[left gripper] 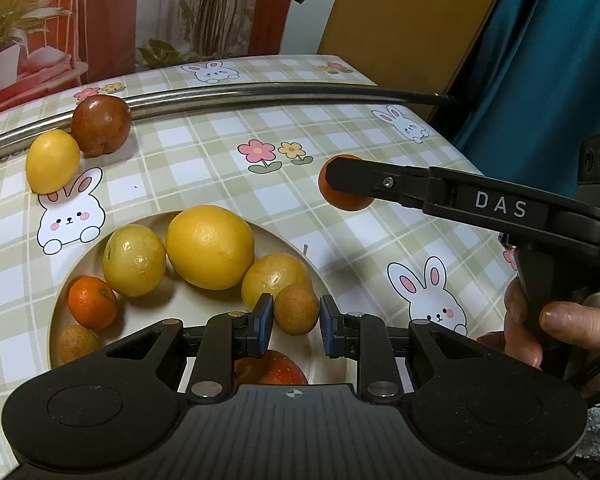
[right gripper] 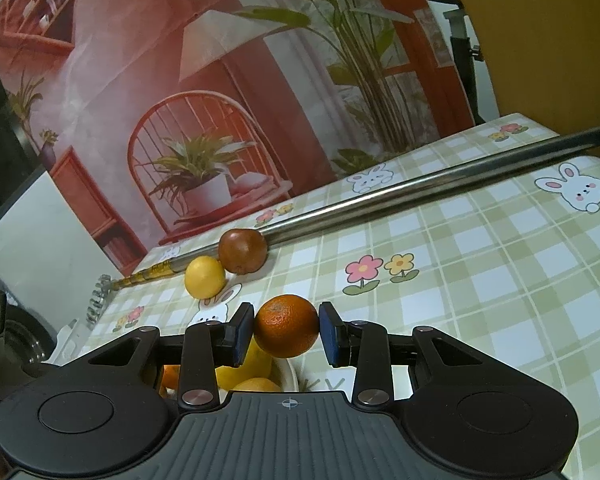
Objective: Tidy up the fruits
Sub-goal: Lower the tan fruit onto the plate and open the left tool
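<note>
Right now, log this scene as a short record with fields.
right claw: shut on orange, above the cloth
left claw: open around a small brown fruit over the plate
plate holds: grapefruit, two yellow fruits, tangerine, another brown fruit, red fruit partly hidden
off plate: lemon, dark red fruit by the rod

open tablecloth (left gripper: 204, 168) right of plate (left gripper: 316, 268)
</note>
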A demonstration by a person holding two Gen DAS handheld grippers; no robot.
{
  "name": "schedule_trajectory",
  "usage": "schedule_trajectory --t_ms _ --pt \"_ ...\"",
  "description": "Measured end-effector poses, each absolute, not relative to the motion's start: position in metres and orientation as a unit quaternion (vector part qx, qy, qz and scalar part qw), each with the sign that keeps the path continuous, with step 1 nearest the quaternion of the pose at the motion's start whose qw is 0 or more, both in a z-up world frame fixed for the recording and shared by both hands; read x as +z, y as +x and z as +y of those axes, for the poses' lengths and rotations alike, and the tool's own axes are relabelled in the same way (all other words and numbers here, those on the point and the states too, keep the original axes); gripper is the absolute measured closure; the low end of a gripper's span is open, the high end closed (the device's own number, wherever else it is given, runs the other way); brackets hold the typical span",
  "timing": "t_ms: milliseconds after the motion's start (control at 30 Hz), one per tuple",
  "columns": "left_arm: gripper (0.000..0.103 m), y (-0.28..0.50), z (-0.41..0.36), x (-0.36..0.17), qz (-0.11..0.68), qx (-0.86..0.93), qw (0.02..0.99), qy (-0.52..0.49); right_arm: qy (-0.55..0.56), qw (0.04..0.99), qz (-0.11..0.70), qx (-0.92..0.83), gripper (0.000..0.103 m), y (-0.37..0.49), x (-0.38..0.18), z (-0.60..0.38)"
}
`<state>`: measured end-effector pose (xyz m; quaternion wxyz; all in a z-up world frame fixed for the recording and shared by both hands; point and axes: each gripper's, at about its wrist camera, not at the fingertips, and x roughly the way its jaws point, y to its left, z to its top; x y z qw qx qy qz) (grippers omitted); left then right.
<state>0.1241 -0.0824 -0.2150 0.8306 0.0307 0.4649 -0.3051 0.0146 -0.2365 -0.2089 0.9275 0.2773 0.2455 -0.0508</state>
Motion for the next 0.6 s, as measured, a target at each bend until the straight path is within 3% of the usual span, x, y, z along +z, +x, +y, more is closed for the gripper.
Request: schedule_trajectory --t_ms 67,200,600 --pt "0.077 0.124 -0.082 -0.215 0.465 -0.302 0.831 0.029 0.277 0.927 0.247 -0.049 0.071 0.015 -0.208 -0.236" --pt "0.065 0.122 -0.079 -0.211 0.459 -0.299 0.836 0.019 0.275 0.929 0.245 -0.048 0.071 0.015 -0.206 -0.236" --pt "0.065 0.109 -0.040 -0.185 0.405 -0.227 0.885 -0.028 0.264 0.930 0.254 -0.029 0.071 0.020 -0.203 -0.223"
